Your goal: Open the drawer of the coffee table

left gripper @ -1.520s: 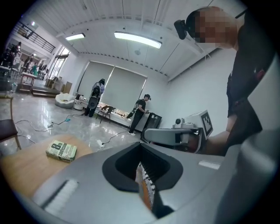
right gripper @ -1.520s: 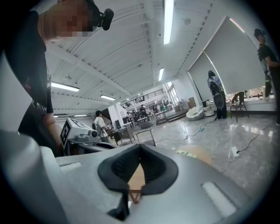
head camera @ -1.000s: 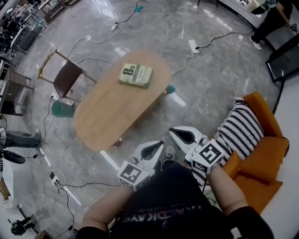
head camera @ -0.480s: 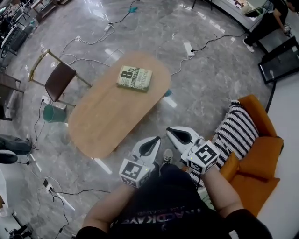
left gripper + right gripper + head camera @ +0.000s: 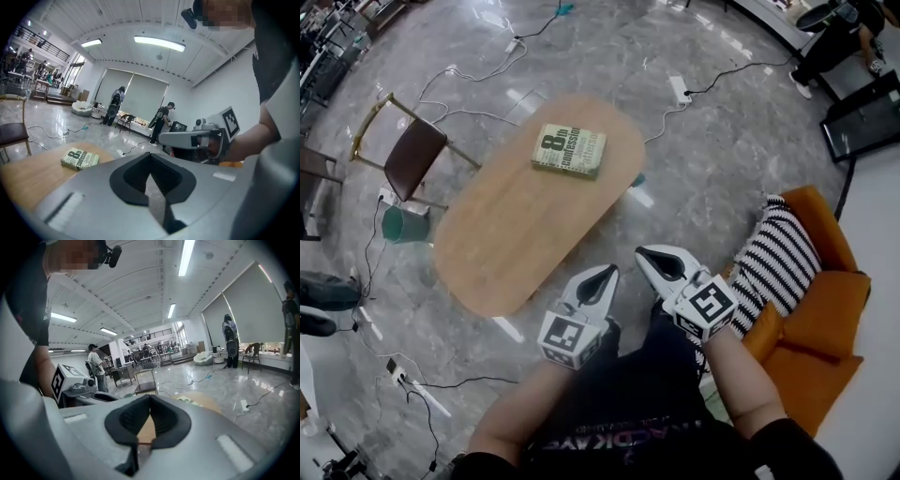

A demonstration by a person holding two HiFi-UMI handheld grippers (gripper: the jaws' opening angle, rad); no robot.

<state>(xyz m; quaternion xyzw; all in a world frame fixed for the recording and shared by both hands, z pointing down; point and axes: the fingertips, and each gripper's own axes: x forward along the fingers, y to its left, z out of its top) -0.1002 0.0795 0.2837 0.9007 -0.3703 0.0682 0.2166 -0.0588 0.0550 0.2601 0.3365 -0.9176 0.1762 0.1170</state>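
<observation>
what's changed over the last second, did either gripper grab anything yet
Both the left gripper and the right gripper have edged slightly nearer the near end of the coffee table, jaws shut and empty. Nothing was grabbed or let go. The book lies where it was on the tabletop.

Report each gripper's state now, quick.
Left gripper: closed, holding nothing.
Right gripper: closed, holding nothing.
</observation>
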